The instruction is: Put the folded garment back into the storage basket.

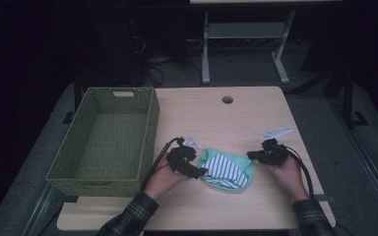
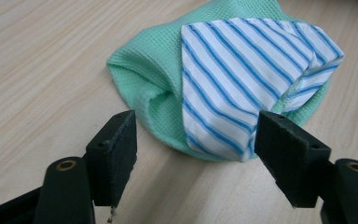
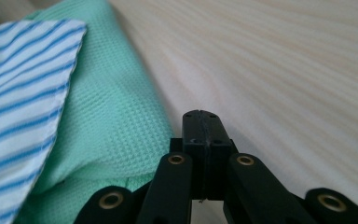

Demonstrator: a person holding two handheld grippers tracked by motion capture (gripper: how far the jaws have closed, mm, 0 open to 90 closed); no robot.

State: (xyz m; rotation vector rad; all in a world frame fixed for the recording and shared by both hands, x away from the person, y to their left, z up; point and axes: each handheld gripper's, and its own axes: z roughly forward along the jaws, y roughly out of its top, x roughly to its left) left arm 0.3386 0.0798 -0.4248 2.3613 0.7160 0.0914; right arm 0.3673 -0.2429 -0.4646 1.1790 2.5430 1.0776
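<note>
- Left gripper w/ jaws wide, holding nothing, straddling striped cloth on green cloth, mid-table beside basket.
- Right gripper closed, seemingly empty.
- Risk: I pinch just the striped layer, green one stays behind.

Left black two-jaw gripper: jaws spread wide, held low, angled toward the right. Right black two-jaw gripper: its 2 jaws pressed together, pointing left.

Your high view looks forward and down on the whole table, while both gripper views sit close and low over it, facing the green cloth at twelve and ten o'clock, which all three share.
</note>
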